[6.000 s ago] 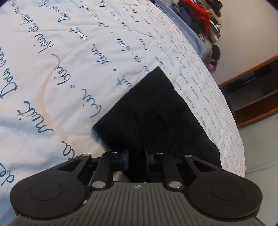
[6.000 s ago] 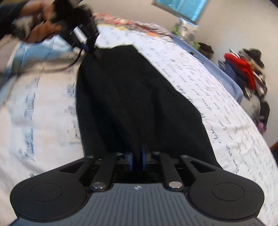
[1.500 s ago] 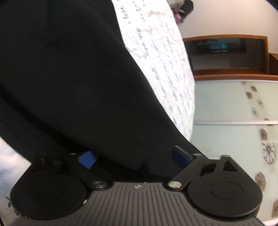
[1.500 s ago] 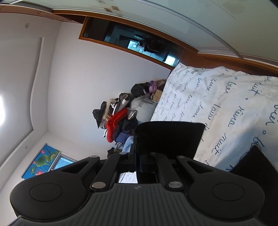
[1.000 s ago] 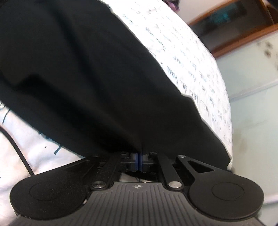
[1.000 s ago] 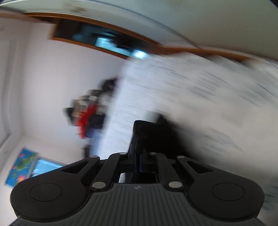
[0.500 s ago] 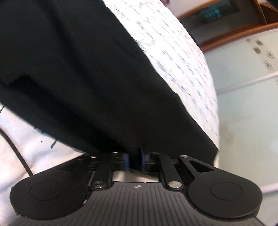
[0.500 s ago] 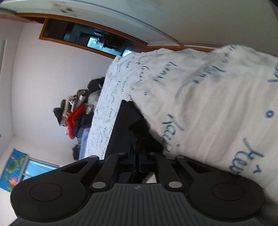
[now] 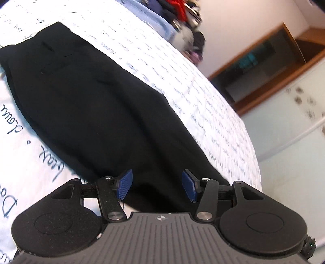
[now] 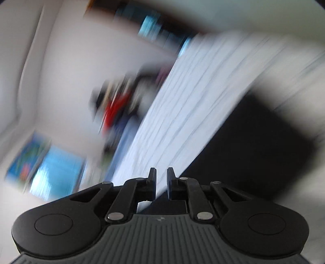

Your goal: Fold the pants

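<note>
A white quilted bedspread printed with blue handwriting-style script (image 9: 203,97) is covering the bed, with a pale wall and a wood-framed opening (image 9: 262,58) showing beyond its far edge. The black fabric pants (image 9: 97,105) are lying folded in a long band across the bedspread, stretching from the near edge toward the far left; bare bedspread is showing along both long sides of the band. The script is running sideways and cannot be read with certainty. A blurred heap of dark and red clothes (image 9: 182,12) is sitting past the far edge.

The left gripper (image 9: 156,186) is hovering just over the near end of the pants, its blue-padded fingers (image 9: 125,183) spread wide and grasping nothing.

The right wrist view is heavily motion-blurred. The right gripper (image 10: 161,183) is pointing along the bedspread, fingers slightly parted with nothing between them, the pants (image 10: 260,146) lying to its right.
</note>
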A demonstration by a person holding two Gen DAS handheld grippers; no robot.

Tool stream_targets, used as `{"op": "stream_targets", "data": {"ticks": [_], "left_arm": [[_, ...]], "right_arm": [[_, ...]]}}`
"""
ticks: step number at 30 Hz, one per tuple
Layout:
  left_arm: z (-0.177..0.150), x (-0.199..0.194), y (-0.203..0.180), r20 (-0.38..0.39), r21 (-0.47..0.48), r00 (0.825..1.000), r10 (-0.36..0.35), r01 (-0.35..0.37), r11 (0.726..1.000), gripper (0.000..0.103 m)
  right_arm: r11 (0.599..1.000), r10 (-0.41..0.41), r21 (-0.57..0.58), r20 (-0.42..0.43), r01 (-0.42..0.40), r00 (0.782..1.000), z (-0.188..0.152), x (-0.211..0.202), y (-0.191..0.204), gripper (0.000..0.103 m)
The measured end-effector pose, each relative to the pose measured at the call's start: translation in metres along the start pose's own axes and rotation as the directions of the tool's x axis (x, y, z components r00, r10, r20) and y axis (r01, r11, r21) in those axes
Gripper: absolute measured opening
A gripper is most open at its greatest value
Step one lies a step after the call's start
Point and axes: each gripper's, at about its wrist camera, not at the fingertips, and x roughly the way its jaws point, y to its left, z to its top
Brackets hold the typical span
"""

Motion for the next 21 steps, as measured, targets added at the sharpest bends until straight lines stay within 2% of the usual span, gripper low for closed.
{"op": "stream_targets", "data": {"ticks": [1, 3, 4, 6, 8, 11, 12, 13, 16, 18, 21], "left_arm": [[0.001, 0.002, 0.002, -0.021, -0.019, 1.0, 0.002, -0.003, 1.0, 0.056], [0.002, 0.004, 0.009, -0.097, -0.104, 0.994, -0.043, 0.033, 0.994, 0.056], [-0.001, -0.001, 0.016, -0.115, -0.137, 0.992, -0.058, 0.042, 0.99, 0.056], [-0.007, -0.007, 0.026, -0.112, -0.179, 0.993, -0.042, 0.022, 0.984, 0.058], [-0.005, -0.019, 0.051, -0.093, -0.258, 0.995, -0.025, 0.0, 0.966, 0.06], [0.001, -0.02, 0.072, -0.118, -0.354, 0.991, -0.061, 0.016, 0.935, 0.062], [0.003, -0.022, 0.078, -0.123, -0.384, 0.989, -0.082, 0.029, 0.923, 0.063], [0.004, -0.022, 0.08, -0.121, -0.408, 0.987, -0.102, 0.044, 0.912, 0.063], [0.007, -0.024, 0.091, -0.107, -0.472, 0.981, -0.159, 0.091, 0.877, 0.066], [0.0, 0.003, 0.063, -0.109, -0.482, 0.977, -0.183, 0.109, 0.869, 0.068], [0.001, 0.013, 0.057, -0.115, -0.485, 0.972, -0.203, 0.123, 0.866, 0.07]], "right_arm": [[1.0, 0.021, -0.005, -0.086, -0.021, 0.996, -0.007, 0.029, 0.011, 0.011], [0.997, 0.067, 0.055, -0.222, -0.056, 0.973, -0.024, 0.074, 0.023, 0.011], [0.992, 0.107, 0.092, -0.279, -0.084, 0.954, -0.034, 0.09, 0.028, 0.011], [0.984, 0.159, 0.133, -0.377, -0.116, 0.913, -0.058, 0.116, 0.036, 0.011], [0.986, 0.149, 0.133, -0.461, -0.097, 0.875, -0.081, 0.136, 0.045, 0.012], [0.991, 0.122, 0.11, -0.542, -0.074, 0.832, -0.104, 0.157, 0.057, 0.025], [0.991, 0.124, 0.115, -0.561, -0.072, 0.819, -0.109, 0.16, 0.059, 0.034], [0.988, 0.135, 0.136, -0.567, -0.069, 0.813, -0.114, 0.165, 0.061, 0.041], [0.975, 0.148, 0.219, -0.542, -0.031, 0.827, -0.121, 0.171, 0.056, 0.042], [0.974, 0.116, 0.225, -0.526, 0.007, 0.843, -0.121, 0.172, 0.054, 0.042], [0.976, 0.042, 0.199, -0.561, 0.085, 0.827, -0.13, 0.182, 0.054, 0.041]]}}
